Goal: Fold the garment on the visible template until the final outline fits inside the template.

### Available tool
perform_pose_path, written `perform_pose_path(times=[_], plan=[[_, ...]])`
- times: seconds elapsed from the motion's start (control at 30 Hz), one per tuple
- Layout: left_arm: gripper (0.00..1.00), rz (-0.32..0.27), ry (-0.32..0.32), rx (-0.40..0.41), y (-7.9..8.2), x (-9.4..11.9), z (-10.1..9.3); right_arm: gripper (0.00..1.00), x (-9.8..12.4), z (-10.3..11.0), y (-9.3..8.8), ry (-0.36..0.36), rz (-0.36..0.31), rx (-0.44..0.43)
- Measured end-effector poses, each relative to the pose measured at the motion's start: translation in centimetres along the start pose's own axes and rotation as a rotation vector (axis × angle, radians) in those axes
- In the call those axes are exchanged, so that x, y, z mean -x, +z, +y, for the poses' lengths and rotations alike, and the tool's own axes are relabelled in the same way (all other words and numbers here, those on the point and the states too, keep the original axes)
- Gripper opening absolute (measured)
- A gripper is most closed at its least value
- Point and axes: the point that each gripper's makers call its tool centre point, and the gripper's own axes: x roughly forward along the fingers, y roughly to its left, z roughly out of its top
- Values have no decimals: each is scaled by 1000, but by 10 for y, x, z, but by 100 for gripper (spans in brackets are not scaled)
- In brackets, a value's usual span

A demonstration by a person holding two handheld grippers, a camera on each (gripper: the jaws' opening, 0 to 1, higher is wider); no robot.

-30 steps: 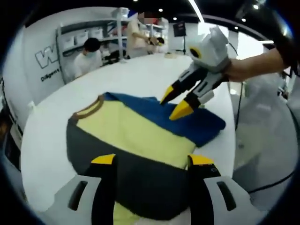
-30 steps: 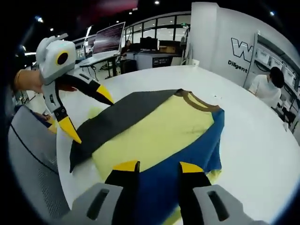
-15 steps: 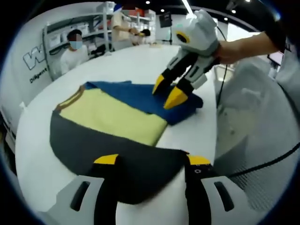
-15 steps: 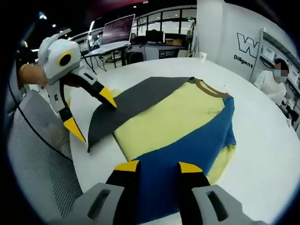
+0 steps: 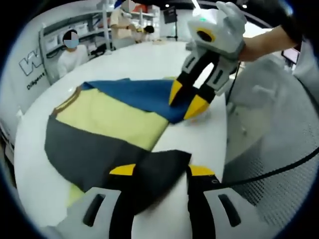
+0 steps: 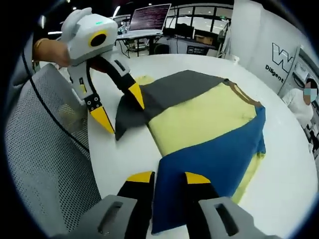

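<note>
In the left gripper view, the left tool (image 5: 160, 171) has its jaws narrowed on the dark grey corner of the garment (image 5: 107, 119), which lies spread on the white desk (image 5: 164, 59). Across it, the right tool (image 5: 188, 98) pinches the blue corner.

In the right gripper view, the right tool (image 6: 162, 176) grips the blue edge of the garment (image 6: 204, 127) between its jaws, while the left tool (image 6: 118, 105) clamps the grey corner near the desk (image 6: 112, 154) edge.
</note>
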Motion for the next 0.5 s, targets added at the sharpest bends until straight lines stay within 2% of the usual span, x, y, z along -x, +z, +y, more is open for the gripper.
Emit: perform_pose_path(times=[0.23, 0.33, 0.43, 0.5], plan=[[18, 13, -6, -1, -5, -5, -1, 0, 0, -3, -1, 24, -2, 15], [13, 9, 6, 16, -4, -5, 2, 0, 2, -3, 1, 37, -15, -78], [0, -18, 7, 66, 0, -4, 6, 0, 3, -9, 3, 43, -41, -129], [0, -34, 10, 108, 2, -3, 8, 0, 5, -11, 5, 42, -54, -151]])
